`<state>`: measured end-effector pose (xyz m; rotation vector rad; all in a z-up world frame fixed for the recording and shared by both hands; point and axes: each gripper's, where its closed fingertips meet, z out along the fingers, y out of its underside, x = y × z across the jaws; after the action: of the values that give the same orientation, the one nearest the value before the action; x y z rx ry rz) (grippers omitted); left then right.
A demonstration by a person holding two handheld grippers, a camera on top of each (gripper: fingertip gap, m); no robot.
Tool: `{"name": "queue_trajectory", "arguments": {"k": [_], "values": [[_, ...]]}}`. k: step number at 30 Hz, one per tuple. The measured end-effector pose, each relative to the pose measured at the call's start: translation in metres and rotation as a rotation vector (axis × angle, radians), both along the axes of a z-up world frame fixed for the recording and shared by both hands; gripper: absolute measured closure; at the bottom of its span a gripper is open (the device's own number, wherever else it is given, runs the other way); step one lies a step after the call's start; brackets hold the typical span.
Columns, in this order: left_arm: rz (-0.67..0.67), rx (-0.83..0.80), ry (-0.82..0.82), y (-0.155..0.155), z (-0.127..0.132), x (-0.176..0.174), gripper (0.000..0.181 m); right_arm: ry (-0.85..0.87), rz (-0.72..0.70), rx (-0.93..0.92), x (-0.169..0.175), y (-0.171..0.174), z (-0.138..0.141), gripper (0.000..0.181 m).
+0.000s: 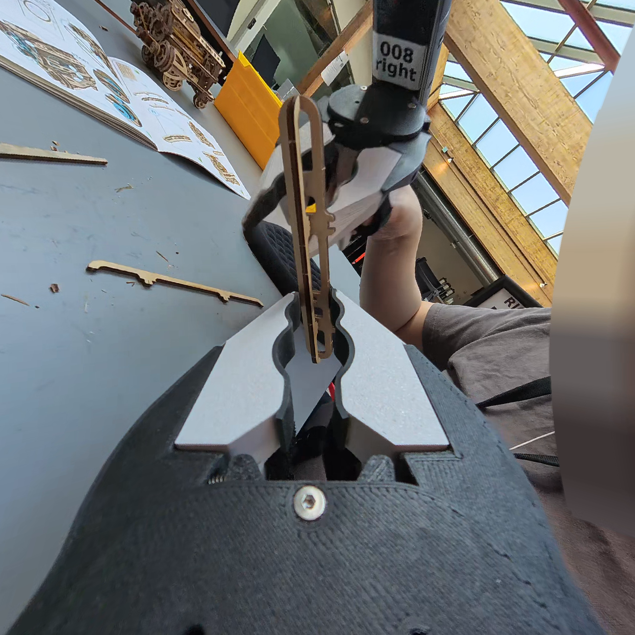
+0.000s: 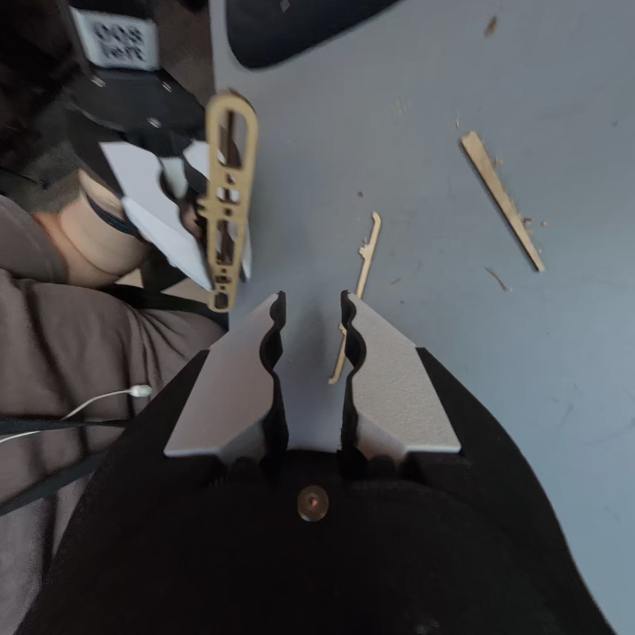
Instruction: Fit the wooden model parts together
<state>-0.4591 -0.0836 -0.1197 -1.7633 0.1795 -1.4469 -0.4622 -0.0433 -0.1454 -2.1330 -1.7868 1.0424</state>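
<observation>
My left gripper (image 1: 314, 299) is shut on the lower end of a long slotted wooden part (image 1: 304, 206) and holds it upright above the table. It also shows in the right wrist view (image 2: 225, 280), still holding the part (image 2: 232, 192). My right gripper (image 2: 312, 299) is open and empty, just right of the part and apart from it. In the left wrist view it (image 1: 281, 226) sits behind the part. A thin notched wooden strip (image 1: 171, 281) lies flat on the grey table (image 1: 86, 378). In the right wrist view the strip (image 2: 366, 264) is partly hidden by my right finger.
A wooden offcut (image 2: 501, 202) and splinters lie on the table. An open instruction booklet (image 1: 103, 86), an assembled wooden model (image 1: 178, 51) and a yellow bin (image 1: 247, 110) stand at the far side. A black chair back (image 2: 292, 31) and the person's arm (image 1: 388, 268) are close by.
</observation>
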Motion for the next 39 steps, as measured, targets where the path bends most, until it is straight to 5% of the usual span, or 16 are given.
{"name": "queue_trajectory", "arguments": {"k": [3,5,10,17,31,34,37,39], "values": [[0.013,0.008,0.0,0.002,0.002,0.001,0.167,0.318,-0.027,-0.2,-0.027,-0.014,0.055,0.134],[0.023,0.023,-0.003,0.004,0.005,0.001,0.167,0.306,-0.037,-0.274,-0.031,-0.017,0.054,0.124],[0.04,0.032,0.01,0.006,0.006,0.003,0.167,0.266,0.023,-0.355,-0.03,-0.031,0.04,0.165],[0.067,0.124,-0.06,0.006,0.026,-0.005,0.162,0.308,0.074,-0.439,-0.022,-0.036,0.056,0.168],[0.043,0.211,-0.081,0.007,0.033,-0.004,0.167,0.365,0.096,-0.457,-0.022,-0.034,0.063,0.167],[0.092,0.21,-0.056,0.009,0.03,-0.016,0.167,0.394,0.099,-0.38,-0.018,-0.02,0.066,0.153],[0.129,0.215,-0.063,0.006,0.031,-0.029,0.167,0.388,0.045,-0.282,-0.011,0.004,0.054,0.156],[0.148,0.216,-0.047,0.004,0.028,-0.035,0.167,0.26,-0.051,-0.157,-0.008,0.023,0.02,0.165]]}}
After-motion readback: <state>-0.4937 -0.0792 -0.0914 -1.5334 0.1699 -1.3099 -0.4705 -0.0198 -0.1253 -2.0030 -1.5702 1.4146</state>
